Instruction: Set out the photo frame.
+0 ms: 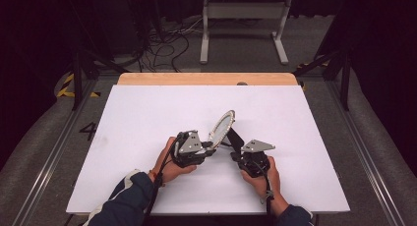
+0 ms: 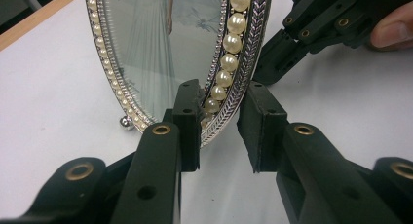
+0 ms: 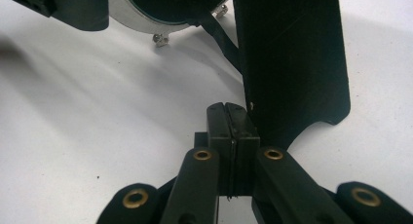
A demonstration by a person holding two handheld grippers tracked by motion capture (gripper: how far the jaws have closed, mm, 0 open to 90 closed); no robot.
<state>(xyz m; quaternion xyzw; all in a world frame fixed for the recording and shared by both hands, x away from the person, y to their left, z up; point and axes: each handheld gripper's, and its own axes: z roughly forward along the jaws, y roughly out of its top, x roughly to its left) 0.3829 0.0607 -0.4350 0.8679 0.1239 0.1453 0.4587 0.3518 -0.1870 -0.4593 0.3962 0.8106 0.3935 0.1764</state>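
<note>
An oval picture frame [image 1: 222, 127] with a silver rim and a ring of pearls [image 2: 165, 53] stands tilted on the white table [image 1: 147, 118], propped by its black back stand [image 3: 292, 63]. My left gripper [image 2: 219, 121] straddles the frame's lower rim, one pad on the glass side and one behind it, and holds it. My right gripper [image 3: 232, 121] is shut with its pads pressed together and nothing between them. Its tips lie right beside the stand's lower edge. In the high view both grippers [image 1: 210, 146] [image 1: 235, 150] meet at the frame's foot.
The white sheet covers most of a wooden tabletop, whose bare strip [image 1: 206, 78] shows at the far edge. A white metal stand [image 1: 243, 24] and loose cables [image 1: 162, 44] lie on the floor beyond. Small metal feet [image 3: 159, 39] carry the frame.
</note>
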